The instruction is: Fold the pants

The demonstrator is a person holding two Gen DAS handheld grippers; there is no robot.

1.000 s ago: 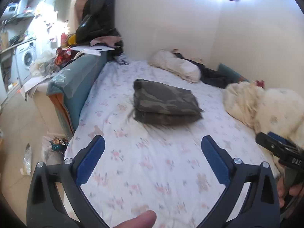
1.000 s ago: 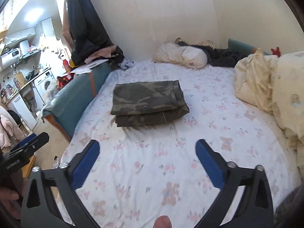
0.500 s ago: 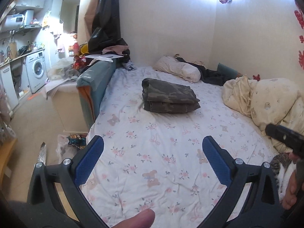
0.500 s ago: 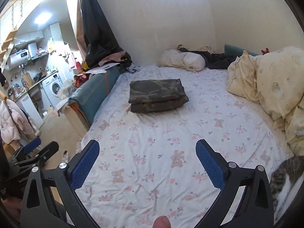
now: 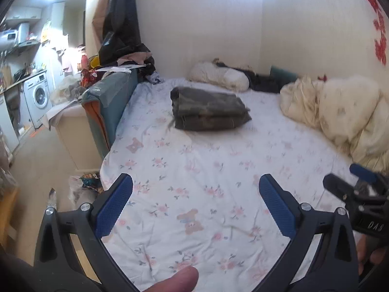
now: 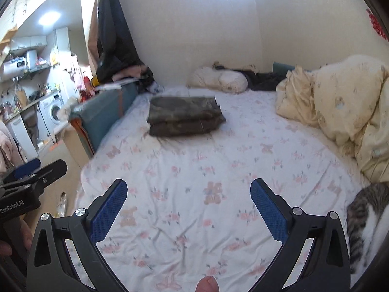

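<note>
Pants: camouflage pants (image 5: 209,108) are seen folded into a compact stack, lying on the far half of the bed (image 5: 206,194), near the pillow (image 5: 218,79).
Left tongs (image 5: 195,200): spread wide, nothing held, raised over the floral sheet.
Right tongs (image 6: 188,203): spread wide, nothing held, well apart from the pants.
Cat (image 6: 367,214): lying at the bed's right edge.
</note>
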